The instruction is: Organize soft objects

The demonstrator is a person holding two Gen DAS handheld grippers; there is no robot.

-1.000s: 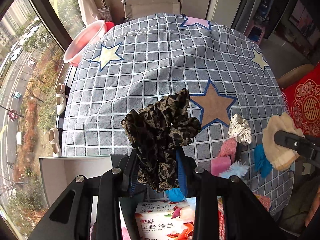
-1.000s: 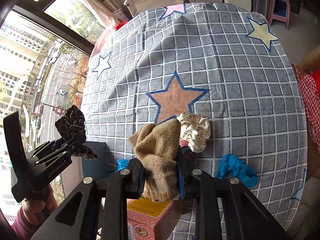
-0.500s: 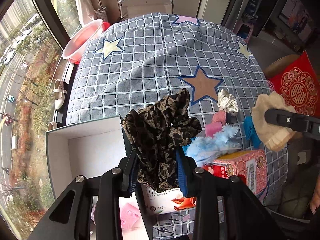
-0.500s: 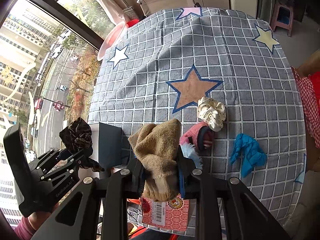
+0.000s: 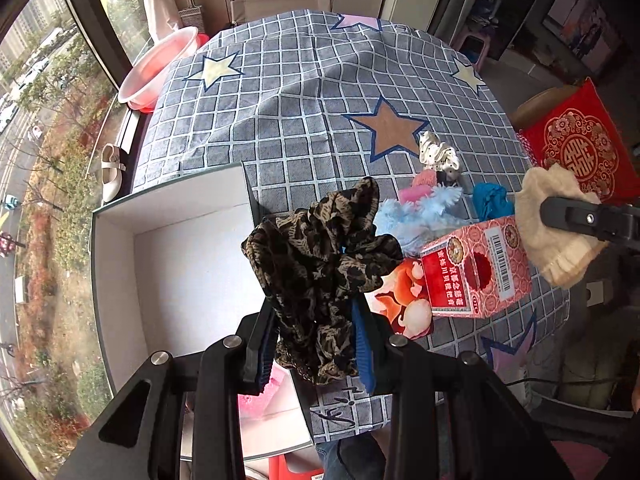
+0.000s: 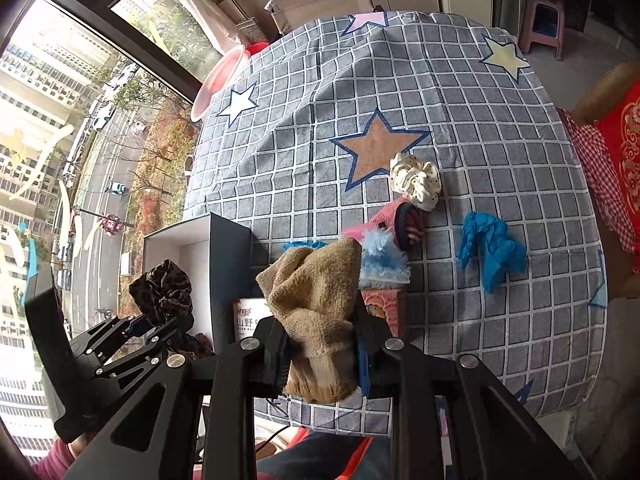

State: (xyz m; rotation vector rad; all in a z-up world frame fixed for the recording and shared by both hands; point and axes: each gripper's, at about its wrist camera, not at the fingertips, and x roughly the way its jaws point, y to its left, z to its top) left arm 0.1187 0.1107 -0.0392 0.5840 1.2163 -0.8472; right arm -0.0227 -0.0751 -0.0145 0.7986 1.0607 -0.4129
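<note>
My left gripper [image 5: 316, 344] is shut on a leopard-print scrunchie [image 5: 324, 264], held above the right edge of an open white box [image 5: 180, 280]. My right gripper [image 6: 324, 352] is shut on a tan sock [image 6: 320, 304], held above the table's near edge; it shows at the right of the left wrist view [image 5: 556, 220]. On the checked tablecloth [image 6: 400, 80] lie a white dotted scrunchie [image 6: 416, 180], a pink sock [image 6: 384, 220], a fluffy light-blue item [image 6: 380, 260] and a blue cloth [image 6: 488, 252].
Two cartons stand right of the box, a red one [image 5: 476, 268] and a white one with fruit print [image 5: 400, 300]. A pink item [image 5: 260, 396] lies in the box's near corner. A pink basin [image 5: 160, 68] sits by the window. A red cushion [image 5: 580, 144] is at the right.
Both grippers have pulled back toward me and risen, still holding their items. The white box and the cartons have come into fuller view below.
</note>
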